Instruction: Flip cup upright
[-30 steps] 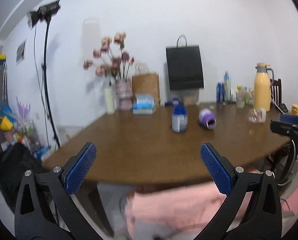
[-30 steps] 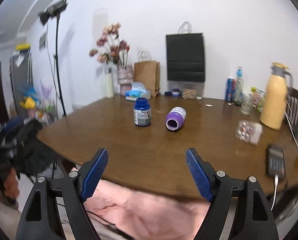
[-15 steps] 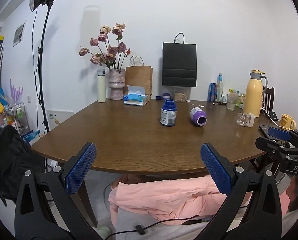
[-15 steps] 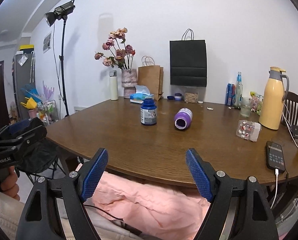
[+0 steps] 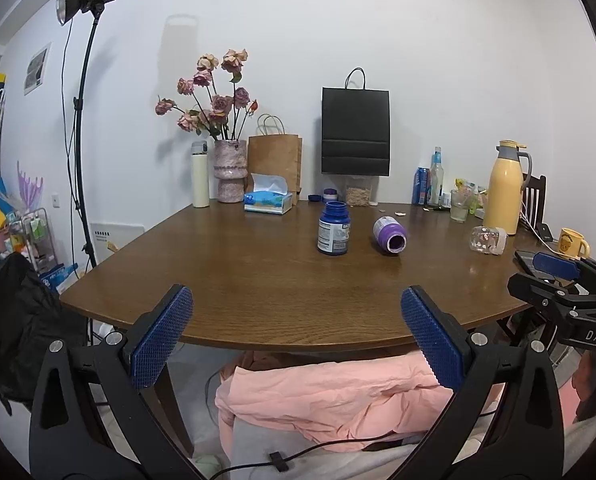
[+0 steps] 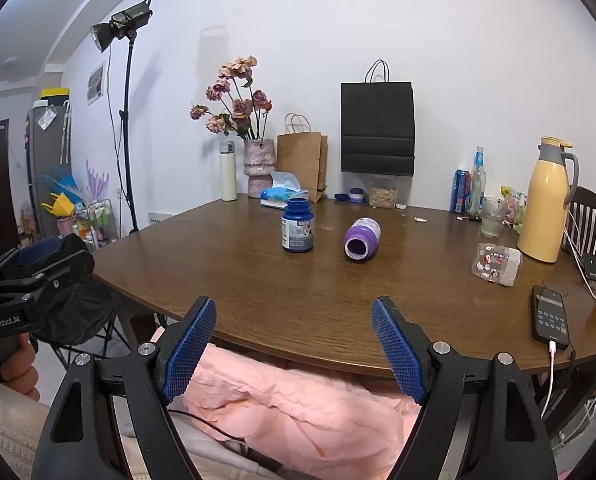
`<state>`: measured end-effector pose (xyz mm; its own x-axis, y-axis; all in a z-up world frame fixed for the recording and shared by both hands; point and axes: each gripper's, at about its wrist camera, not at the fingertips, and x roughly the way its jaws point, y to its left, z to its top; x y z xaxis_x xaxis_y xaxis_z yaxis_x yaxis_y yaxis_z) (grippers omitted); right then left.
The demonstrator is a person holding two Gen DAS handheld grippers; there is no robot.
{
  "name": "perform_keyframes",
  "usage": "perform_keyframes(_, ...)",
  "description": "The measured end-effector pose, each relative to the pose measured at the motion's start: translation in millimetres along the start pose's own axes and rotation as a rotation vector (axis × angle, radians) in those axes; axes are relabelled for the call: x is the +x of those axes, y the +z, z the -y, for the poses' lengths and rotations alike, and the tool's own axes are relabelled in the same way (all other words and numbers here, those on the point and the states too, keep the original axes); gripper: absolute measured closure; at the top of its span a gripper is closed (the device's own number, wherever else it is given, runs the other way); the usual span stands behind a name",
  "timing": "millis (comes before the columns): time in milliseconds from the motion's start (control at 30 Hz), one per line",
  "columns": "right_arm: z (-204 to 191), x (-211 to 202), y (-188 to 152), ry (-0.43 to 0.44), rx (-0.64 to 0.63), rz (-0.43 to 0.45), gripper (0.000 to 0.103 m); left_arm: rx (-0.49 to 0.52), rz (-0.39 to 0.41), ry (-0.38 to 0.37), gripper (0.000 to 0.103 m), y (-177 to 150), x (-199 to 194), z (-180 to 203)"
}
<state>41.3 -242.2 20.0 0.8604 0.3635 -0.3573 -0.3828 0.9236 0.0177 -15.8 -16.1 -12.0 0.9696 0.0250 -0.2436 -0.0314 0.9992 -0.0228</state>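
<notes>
A purple cup [image 5: 390,235] [image 6: 362,237] lies on its side near the middle of the brown wooden table [image 5: 257,280] [image 6: 298,292], mouth turned toward me. A dark blue bottle [image 5: 333,234] [image 6: 297,225] stands upright just left of it. My left gripper [image 5: 298,336] is open, held off the table's near edge over pink cloth. My right gripper [image 6: 293,348] is open too, also short of the table edge, with nothing between its fingers. Each gripper shows at the side of the other's view.
A clear jar [image 6: 496,264] lies on its side at the right, beside a yellow thermos [image 6: 544,200], a glass [image 6: 491,216] and a phone [image 6: 550,316] on a cable. Vase, tissue box [image 5: 267,200] and paper bags line the far edge. A light stand [image 5: 81,120] rises at left.
Both views have steadied and sharpened after a blurred swing; the cameras tilted slightly so the table sits a bit farther and more level. Both grippers stay open.
</notes>
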Motion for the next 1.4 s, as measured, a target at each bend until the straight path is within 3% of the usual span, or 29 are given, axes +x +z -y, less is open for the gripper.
perform_keyframes(1400, 1.9, 0.3, 3.9, -0.003, -0.001, -0.011, 0.018, 0.006, 0.006, -0.002, 0.000, 4.9, -1.3, -3.5)
